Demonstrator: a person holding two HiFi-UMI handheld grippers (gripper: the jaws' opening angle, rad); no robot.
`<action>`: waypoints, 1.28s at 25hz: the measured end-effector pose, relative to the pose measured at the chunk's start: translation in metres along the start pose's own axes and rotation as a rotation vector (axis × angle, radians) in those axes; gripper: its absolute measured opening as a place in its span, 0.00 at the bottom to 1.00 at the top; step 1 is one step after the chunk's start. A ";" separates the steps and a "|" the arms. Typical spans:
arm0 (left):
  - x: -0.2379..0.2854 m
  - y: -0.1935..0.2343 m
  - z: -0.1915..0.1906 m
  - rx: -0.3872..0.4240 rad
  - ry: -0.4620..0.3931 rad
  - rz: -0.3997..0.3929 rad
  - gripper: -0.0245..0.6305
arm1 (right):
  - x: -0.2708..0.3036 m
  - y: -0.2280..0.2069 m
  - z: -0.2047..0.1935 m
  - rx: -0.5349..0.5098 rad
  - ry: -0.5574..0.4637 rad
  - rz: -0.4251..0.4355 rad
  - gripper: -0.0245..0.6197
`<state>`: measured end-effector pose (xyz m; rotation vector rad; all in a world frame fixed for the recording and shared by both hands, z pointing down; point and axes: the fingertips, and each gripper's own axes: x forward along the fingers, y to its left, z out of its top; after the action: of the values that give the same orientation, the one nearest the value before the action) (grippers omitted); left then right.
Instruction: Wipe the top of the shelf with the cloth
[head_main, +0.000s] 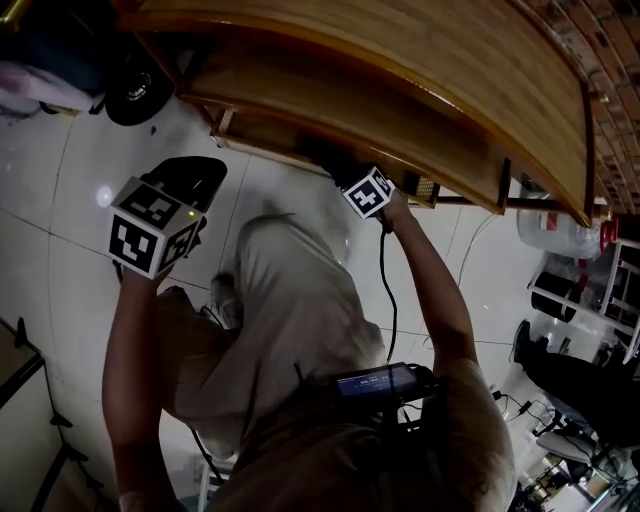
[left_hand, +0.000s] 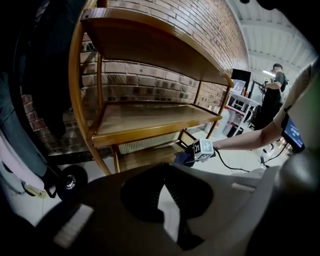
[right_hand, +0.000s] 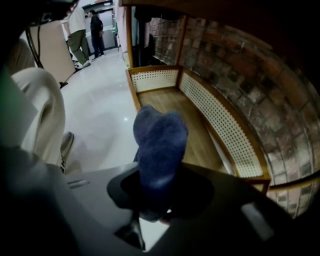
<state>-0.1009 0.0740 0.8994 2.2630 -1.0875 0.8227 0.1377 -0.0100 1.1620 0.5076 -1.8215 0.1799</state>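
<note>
The wooden shelf unit (head_main: 400, 70) fills the top of the head view, with its top board (left_hand: 150, 35) high in the left gripper view. My right gripper (right_hand: 157, 200) is shut on a dark blue cloth (right_hand: 159, 145) that sticks up out of its jaws. It is held low, over the bottom board (right_hand: 170, 107) with the cane rail, and the same cloth (left_hand: 183, 159) shows beside its marker cube. In the head view the right gripper (head_main: 368, 192) reaches under the shelf's edge. My left gripper (left_hand: 164, 182) is shut with nothing in it, held back over the floor.
A black wheel (left_hand: 70, 182) stands by the shelf's left leg. Brick wall (right_hand: 240, 65) runs behind the shelf. The floor is glossy white tile (head_main: 60, 200). My shoe (right_hand: 65, 145) is on it near the bottom board. People stand far off (right_hand: 77, 30), and racks and a water jug (head_main: 560, 235) are at right.
</note>
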 end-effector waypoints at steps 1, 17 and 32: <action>0.002 0.000 -0.002 0.009 0.007 -0.003 0.04 | -0.002 -0.003 -0.010 -0.002 0.006 -0.008 0.20; 0.014 0.003 0.000 0.026 0.043 -0.007 0.04 | -0.024 -0.037 -0.088 0.015 0.014 -0.085 0.20; 0.031 -0.028 0.030 0.057 -0.012 -0.034 0.04 | -0.058 -0.099 -0.218 0.058 0.128 -0.243 0.19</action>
<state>-0.0534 0.0546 0.8953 2.3298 -1.0400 0.8373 0.3837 -0.0032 1.1619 0.7369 -1.6190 0.0970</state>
